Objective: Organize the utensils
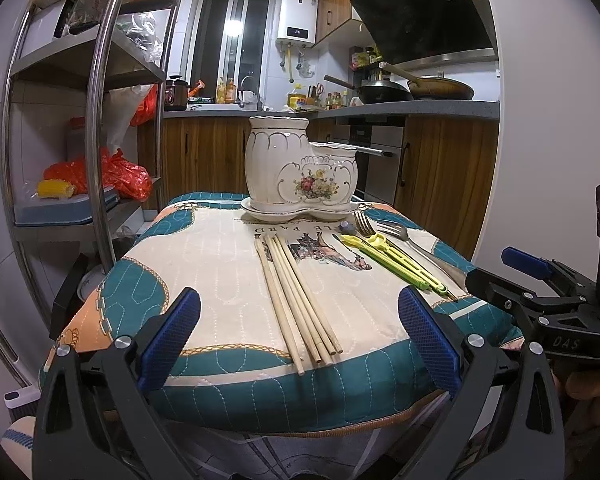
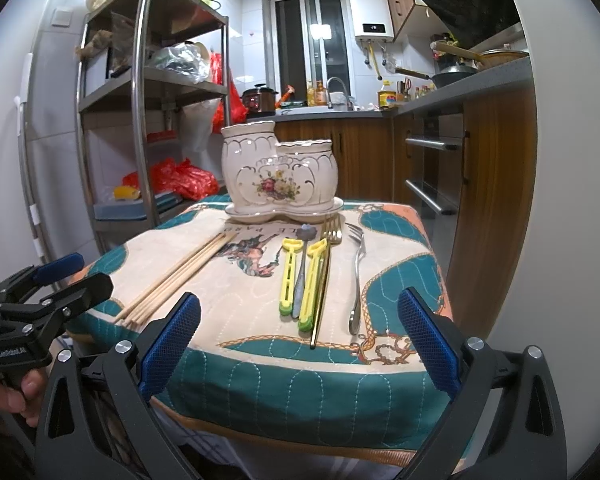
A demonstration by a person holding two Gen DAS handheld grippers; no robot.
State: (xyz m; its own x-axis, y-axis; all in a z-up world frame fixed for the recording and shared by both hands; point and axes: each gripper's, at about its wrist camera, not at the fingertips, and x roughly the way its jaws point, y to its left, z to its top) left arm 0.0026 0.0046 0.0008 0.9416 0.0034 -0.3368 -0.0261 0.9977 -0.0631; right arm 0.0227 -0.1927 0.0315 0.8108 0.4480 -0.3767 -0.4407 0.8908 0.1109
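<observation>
Left wrist view: the left gripper [image 1: 300, 332] spreads wide and empty at the bottom of the frame, lined up on the bundle of wooden chopsticks [image 1: 296, 296] at centre. Behind them, upper centre, the two-compartment ceramic holder [image 1: 300, 168] waits empty-looking.

Right wrist view: the right gripper [image 2: 300, 332] is likewise wide apart, holding nothing, aimed at the yellow-green training chopsticks [image 2: 300, 280], gold fork [image 2: 326, 276] and steel fork [image 2: 358, 276] at centre right, probably to divide the work between hands.

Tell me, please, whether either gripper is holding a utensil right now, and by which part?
Nothing is held: the left gripper and right gripper both have open, empty jaws.
</observation>
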